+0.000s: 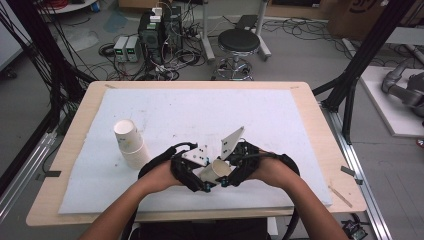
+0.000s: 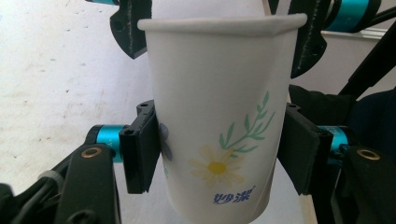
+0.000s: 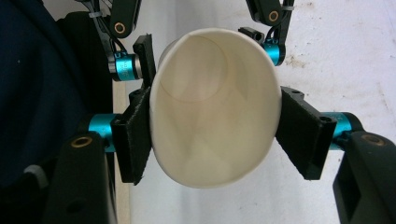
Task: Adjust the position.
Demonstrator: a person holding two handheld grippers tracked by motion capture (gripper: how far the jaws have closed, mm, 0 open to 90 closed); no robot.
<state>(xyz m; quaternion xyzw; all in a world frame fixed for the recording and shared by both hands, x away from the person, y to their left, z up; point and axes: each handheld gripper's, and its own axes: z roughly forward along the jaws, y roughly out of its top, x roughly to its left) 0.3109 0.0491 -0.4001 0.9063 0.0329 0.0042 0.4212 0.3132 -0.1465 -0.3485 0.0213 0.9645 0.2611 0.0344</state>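
Right now I've got both grippers, left (image 1: 196, 181) and right (image 1: 231, 176), clamped on one paper cup (image 1: 216, 171) low in the frame's centre, probably mid-handover, so next one side lets go without crushing it.

A black round stool (image 1: 239, 41) stands beyond the table's far edge, top centre; cabled power units (image 1: 126, 48) crowd the floor at upper left.
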